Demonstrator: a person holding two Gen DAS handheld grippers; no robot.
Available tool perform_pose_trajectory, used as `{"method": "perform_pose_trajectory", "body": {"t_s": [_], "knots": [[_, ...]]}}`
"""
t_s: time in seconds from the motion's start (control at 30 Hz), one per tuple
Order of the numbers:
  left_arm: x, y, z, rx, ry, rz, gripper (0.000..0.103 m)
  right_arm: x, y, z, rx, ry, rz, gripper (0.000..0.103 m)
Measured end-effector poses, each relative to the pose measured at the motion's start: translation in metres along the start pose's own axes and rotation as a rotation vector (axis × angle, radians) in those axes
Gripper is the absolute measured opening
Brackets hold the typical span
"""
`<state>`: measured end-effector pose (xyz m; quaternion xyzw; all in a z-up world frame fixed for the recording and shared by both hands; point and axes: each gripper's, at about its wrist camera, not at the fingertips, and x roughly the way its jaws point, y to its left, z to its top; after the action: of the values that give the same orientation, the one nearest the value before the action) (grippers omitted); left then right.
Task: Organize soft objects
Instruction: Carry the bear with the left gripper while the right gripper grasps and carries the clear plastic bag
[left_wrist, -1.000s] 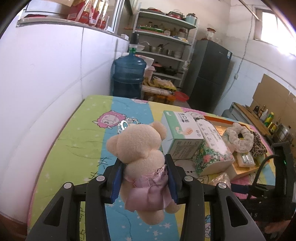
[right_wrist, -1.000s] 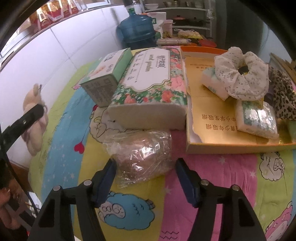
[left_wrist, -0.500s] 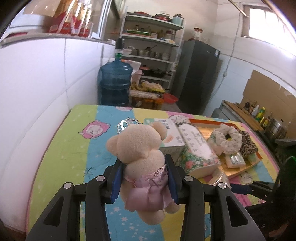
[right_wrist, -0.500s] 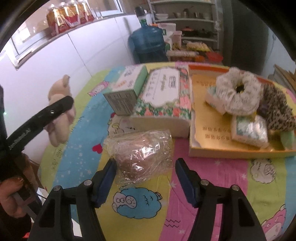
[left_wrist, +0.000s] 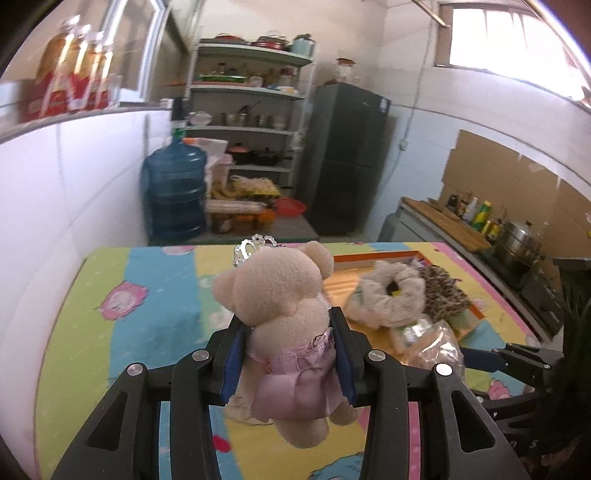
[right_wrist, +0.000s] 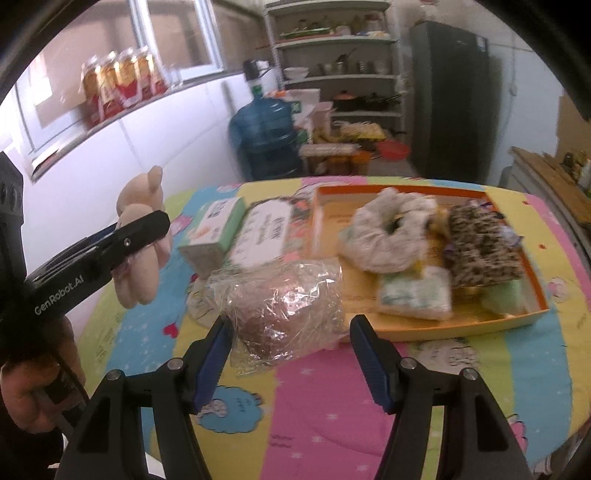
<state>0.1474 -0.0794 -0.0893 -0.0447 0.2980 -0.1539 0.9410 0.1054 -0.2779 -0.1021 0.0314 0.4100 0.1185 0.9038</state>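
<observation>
Teddy bear (left_wrist: 284, 314): clamped at the waist in the left claw (left_wrist: 288, 363), centre of the left view, now lifted higher over the surface (left_wrist: 147, 306) than a second ago. Plastic bag (right_wrist: 284, 314): between the right claw's (right_wrist: 290, 360) spread pads, lower centre of the right view; contact unclear (it appears raised too). Orange tray (right_wrist: 532, 280), upper right, already holds scrunchies; the bear likely goes there.

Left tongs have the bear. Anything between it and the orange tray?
Yes. The beige plush bear in a pink dress must clear the green-and-white carton and floral tissue pack lying before the orange tray. Tray already crowded.
</observation>
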Motion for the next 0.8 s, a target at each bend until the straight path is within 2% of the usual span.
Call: {"method": "perform_pose_trajectory", "body": {"t_s": [0.43, 0.8], "knots": [[0.026, -0.058, 0.027, 0.070, 0.004, -0.109, 0.043, -0.027, -0.058, 0.015, 0.091, -0.096, -0.085, 0.066], [0.064, -0.112, 0.050, 0.138, 0.033, -0.203, 0.044, -0.041, -0.114, 0.026, 0.140, -0.147, -0.196, 0.066]]}}
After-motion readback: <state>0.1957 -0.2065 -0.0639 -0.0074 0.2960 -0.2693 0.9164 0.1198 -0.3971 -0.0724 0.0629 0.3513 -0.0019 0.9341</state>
